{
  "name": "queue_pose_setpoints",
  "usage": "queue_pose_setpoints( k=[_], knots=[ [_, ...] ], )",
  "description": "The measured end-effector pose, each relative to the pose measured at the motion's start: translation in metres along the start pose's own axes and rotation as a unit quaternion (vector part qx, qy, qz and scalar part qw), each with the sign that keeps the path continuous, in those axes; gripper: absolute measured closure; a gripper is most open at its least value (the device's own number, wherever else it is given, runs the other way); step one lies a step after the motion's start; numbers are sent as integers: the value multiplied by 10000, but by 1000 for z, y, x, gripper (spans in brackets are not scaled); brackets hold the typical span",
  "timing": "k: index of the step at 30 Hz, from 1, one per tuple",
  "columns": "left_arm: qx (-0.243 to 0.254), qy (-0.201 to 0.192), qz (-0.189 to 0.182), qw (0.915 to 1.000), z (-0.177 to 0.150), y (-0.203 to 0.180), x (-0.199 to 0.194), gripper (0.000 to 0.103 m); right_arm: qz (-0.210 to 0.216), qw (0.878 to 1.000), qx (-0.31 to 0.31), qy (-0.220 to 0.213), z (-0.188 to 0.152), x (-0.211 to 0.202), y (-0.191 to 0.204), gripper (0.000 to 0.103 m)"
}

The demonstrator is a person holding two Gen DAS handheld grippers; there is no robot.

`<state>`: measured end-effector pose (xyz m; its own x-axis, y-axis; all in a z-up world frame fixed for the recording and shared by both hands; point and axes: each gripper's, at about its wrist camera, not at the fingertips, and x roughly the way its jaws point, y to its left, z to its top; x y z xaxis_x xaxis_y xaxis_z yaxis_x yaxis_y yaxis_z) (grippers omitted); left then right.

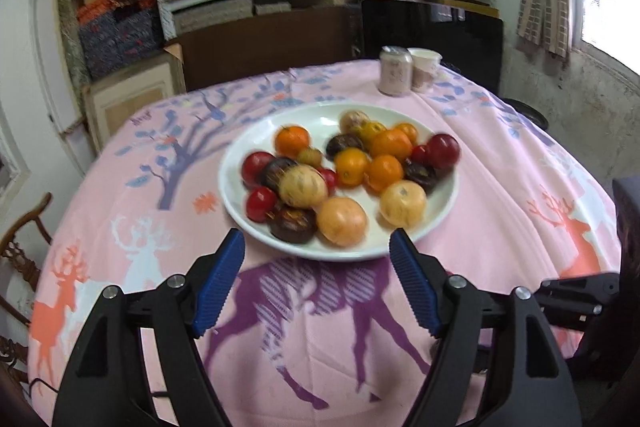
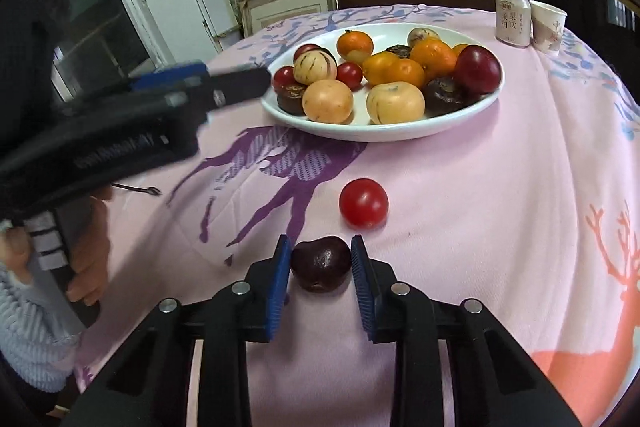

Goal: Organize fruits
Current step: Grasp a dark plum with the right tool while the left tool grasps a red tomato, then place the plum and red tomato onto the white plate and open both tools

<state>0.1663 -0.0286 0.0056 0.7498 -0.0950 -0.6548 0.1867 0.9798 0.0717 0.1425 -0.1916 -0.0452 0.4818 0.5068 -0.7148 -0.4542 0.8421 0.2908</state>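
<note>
Fruits [image 1: 340, 171] lie heaped on a white plate [image 1: 240, 203] just ahead of my left hand-held gripper [image 1: 318, 251], whose blue pads [image 1: 218, 283] are spread wide above the pink surface [image 1: 120, 195] and hold nothing. My right hand-held gripper [image 2: 321, 247] has a dark plum [image 2: 321, 269] between its pads; I see narrow gaps at both sides, so I read it as loosened, the plum resting on the surface. A red tomato [image 2: 363, 203] sits just beyond, slightly right, apart from the plum. Farther ahead stands the plate, and to its far right a can [image 2: 513, 19] touching a paper cup [image 2: 548, 26].
</note>
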Motion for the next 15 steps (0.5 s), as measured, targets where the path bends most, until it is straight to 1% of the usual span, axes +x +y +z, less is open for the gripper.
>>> queue_pose_setpoints(
  k=[3, 4, 5, 8, 10, 11, 12, 13, 15],
  knots=[
    [160, 216, -717, 9971, -9, -15, 4, 30, -35, 9996, 219, -176, -9, -20, -15, 72],
    [259, 281, -846, 9957, -10, -22, 7, 30, -99, 9991, 325, -263, -13, -29, -23, 72],
    [378, 332, -913, 9945, -13, -31, 10, 30, -207, 9983, 415, -357, -17, -37, -30, 72],
    [782, 443, -1000, 9909, -20, -59, 21, 30, -292, 9957, 685, -551, -23, -57, -52, 72],
    [949, 480, -1004, 9892, -23, -74, 31, 39, -330, 9938, 836, -659, -25, -66, -66, 72],
    [990, 592, -1114, 9871, -23, -80, 38, 61, -338, 9931, 889, -681, -25, -68, -70, 72],
    [1013, 693, -1139, 9859, -24, -84, 44, 72, -317, 9923, 973, -700, -25, -69, -76, 72],
    [1043, 604, -946, 9882, -23, -87, 48, 76, -294, 9917, 1030, -707, -24, -69, -79, 72],
    [963, 626, -1043, 9879, -20, -83, 50, 78, -278, 9914, 1053, -731, -21, -69, -81, 72]
  ],
)
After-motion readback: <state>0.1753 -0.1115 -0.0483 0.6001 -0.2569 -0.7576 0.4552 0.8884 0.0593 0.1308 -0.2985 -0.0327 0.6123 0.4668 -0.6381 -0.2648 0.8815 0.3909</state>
